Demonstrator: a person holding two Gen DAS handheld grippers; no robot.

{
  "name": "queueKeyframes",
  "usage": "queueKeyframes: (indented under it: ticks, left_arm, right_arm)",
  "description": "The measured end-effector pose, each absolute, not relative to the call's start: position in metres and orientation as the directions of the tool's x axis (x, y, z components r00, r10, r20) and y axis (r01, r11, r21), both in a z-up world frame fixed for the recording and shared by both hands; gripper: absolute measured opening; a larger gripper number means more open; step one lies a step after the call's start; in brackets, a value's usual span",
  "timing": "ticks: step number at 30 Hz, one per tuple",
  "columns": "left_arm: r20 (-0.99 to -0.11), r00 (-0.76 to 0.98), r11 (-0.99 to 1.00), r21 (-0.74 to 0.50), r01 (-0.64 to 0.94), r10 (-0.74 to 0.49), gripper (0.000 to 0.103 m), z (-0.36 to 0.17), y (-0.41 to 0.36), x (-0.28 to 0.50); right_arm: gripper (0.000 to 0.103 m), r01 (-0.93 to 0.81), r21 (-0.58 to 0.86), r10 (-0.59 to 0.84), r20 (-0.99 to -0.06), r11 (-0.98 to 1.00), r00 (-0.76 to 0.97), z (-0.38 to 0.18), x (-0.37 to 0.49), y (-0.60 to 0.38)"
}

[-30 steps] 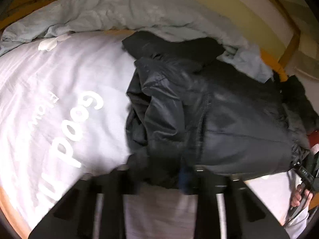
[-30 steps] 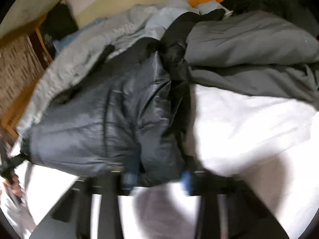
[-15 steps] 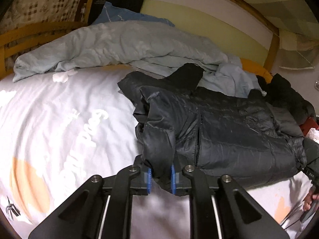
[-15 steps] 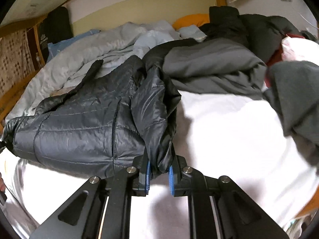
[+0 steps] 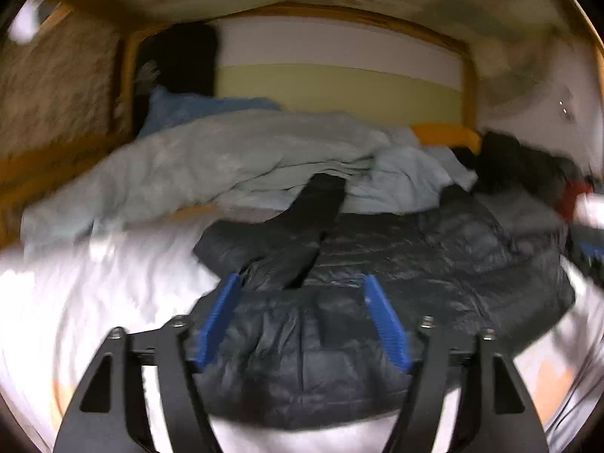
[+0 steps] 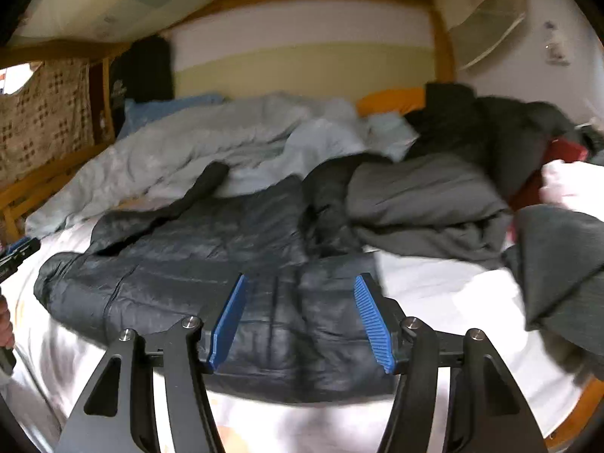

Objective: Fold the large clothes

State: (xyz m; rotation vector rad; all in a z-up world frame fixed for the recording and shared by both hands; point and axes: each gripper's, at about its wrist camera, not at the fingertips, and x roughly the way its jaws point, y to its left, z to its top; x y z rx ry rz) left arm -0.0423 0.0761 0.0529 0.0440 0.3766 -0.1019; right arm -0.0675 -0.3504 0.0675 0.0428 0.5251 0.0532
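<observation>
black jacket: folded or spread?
Partly folded: the jacket lies on the bed, its near edge doubled back over the body; one sleeve sticks out.

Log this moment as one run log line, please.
stage: fold released | left gripper: opening, nothing gripped | right gripper: opening, nothing gripped | black puffer jacket: lying on white sheet

Jacket (image 5: 434, 264): quilted, slightly glossy cloth. Bed sheet (image 6: 434, 294): smooth matt cloth. Pads (image 6: 372, 321): ribbed blue plastic. Bed frame (image 6: 441, 37): wood.

Dark quilted jacket (image 5: 377, 264) flat on bed
</observation>
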Motion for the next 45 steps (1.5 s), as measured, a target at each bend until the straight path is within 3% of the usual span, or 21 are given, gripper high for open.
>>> queueKeyframes:
  ticks: [3, 4, 7, 9, 12, 14, 17, 21, 24, 29, 34, 39, 42, 44, 45]
  left_arm:
    - [-0.380, 0.917, 0.984, 0.074, 0.165, -0.125, 0.095, 0.061, 0.069, -0.029]
    - [-0.413, 0.900, 0.983, 0.052, 0.177, -0.141, 0.095, 0.061, 0.071, -0.017]
    - [-0.499, 0.858, 0.990, -0.008, 0.139, -0.125, 0.095, 0.046, 0.080, 0.013]
    - [-0.558, 0.823, 0.994, -0.037, 0.100, -0.104, 0.095, 0.024, 0.091, 0.027]
    - [-0.720, 0.690, 0.996, -0.094, 0.006, -0.073, 0.095, -0.019, 0.109, 0.055]
    - [-0.732, 0.664, 0.982, -0.186, 0.020, -0.153, 0.096, -0.031, 0.120, 0.058]
    - [-0.723, 0.676, 0.983, -0.186, 0.009, -0.143, 0.103, -0.032, 0.126, 0.057]
    - [-0.746, 0.641, 0.968, -0.249, -0.019, -0.180, 0.103, -0.049, 0.128, 0.060]
    - [-0.749, 0.648, 0.980, -0.198, -0.015, -0.141, 0.103, -0.049, 0.121, 0.060]
    - [-0.706, 0.705, 0.992, -0.122, -0.037, -0.061, 0.103, -0.037, 0.114, 0.050]
    - [-0.592, 0.804, 0.997, 0.079, -0.007, 0.053, 0.103, -0.011, 0.090, 0.026]
    - [-0.417, 0.909, 0.994, 0.102, 0.048, -0.001, 0.103, 0.015, 0.068, -0.009]
    - [-0.376, 0.924, 0.993, 0.068, 0.099, -0.066, 0.103, 0.022, 0.052, -0.019]
    - [-0.369, 0.922, 0.990, 0.033, 0.135, -0.113, 0.097, 0.016, 0.042, -0.028]
    - [-0.366, 0.921, 0.987, 0.027, 0.156, -0.135, 0.081, 0.014, 0.036, -0.032]
  right_arm:
    - [0.062, -0.080, 0.131, 0.139, -0.545, 0.988, 0.827, 0.065, -0.042, -0.351]
    - [0.062, -0.092, 0.142, 0.157, -0.557, 0.986, 0.816, 0.061, -0.036, -0.349]
    - [0.078, -0.045, 0.105, 0.099, -0.598, 0.993, 0.796, 0.042, -0.009, -0.345]
    - [0.079, 0.034, 0.075, 0.022, -0.634, 0.997, 0.773, 0.025, 0.006, -0.348]
    - [0.079, 0.051, 0.123, 0.047, -0.680, 0.991, 0.732, -0.002, 0.019, -0.357]
    - [0.079, 0.041, 0.125, 0.057, -0.691, 0.991, 0.720, -0.014, 0.022, -0.361]
    - [0.081, 0.029, 0.093, 0.045, -0.698, 0.995, 0.715, -0.024, 0.024, -0.358]
    - [0.088, 0.037, 0.064, 0.018, -0.700, 0.997, 0.714, -0.032, 0.029, -0.351]
    - [0.091, 0.049, 0.055, 0.003, -0.692, 0.997, 0.722, -0.033, 0.028, -0.352]
    - [0.093, 0.074, 0.049, -0.024, -0.649, 0.996, 0.760, -0.030, 0.017, -0.354]
    - [0.098, 0.107, 0.079, -0.048, -0.532, 0.991, 0.845, -0.005, -0.007, -0.356]
    - [0.103, 0.090, 0.084, -0.043, -0.443, 0.992, 0.896, 0.017, -0.027, -0.349]
    - [0.103, 0.065, 0.072, -0.030, -0.413, 0.995, 0.910, 0.026, -0.038, -0.341]
    - [0.103, 0.059, 0.061, -0.030, -0.400, 0.996, 0.916, 0.031, -0.043, -0.335]
    - [0.103, 0.050, 0.059, -0.023, -0.396, 0.997, 0.918, 0.031, -0.045, -0.333]
